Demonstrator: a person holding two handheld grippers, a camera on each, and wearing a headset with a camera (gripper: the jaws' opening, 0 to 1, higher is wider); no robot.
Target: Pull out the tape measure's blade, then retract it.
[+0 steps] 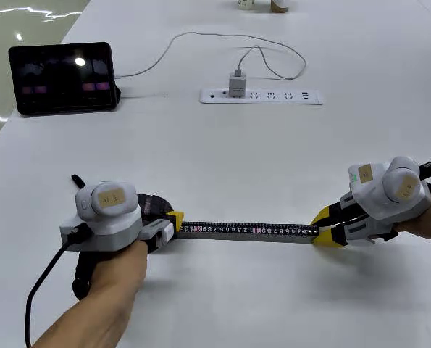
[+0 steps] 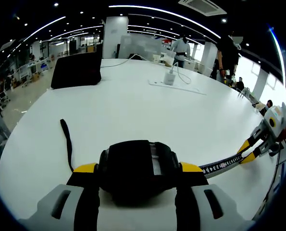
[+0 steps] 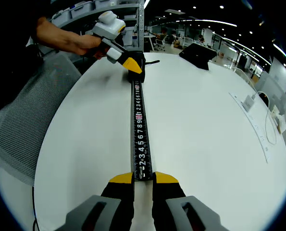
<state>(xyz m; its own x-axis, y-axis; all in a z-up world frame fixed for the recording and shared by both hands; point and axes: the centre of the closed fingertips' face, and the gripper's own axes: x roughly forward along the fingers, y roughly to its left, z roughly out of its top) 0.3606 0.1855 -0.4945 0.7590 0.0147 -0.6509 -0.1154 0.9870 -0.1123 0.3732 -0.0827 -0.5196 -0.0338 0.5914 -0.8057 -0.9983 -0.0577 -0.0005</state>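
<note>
- The white worktop [image 1: 273, 167] carries the tape measure's black case [image 1: 153, 205], which is the landmark here.
- A dark tablet [image 1: 63, 76] stands well beyond the case, and a power strip [image 1: 262, 96] lies well beyond it to the right.
- The blade [image 1: 244, 231] runs straight out of the case to the right, low over the worktop, with its printed numbers facing up. I judge step 1 of 2, the pull, well along or done.
- The left tool [image 2: 138, 168] is clamped on the case from both sides, pinning it.
- The right tool [image 3: 143, 178], well to the right of the case, is pinched on the blade's free end.
- A thin black strap [image 2: 66, 139] lies just left of the case.
- Step 2, the retraction, looks wholly undone.
</note>
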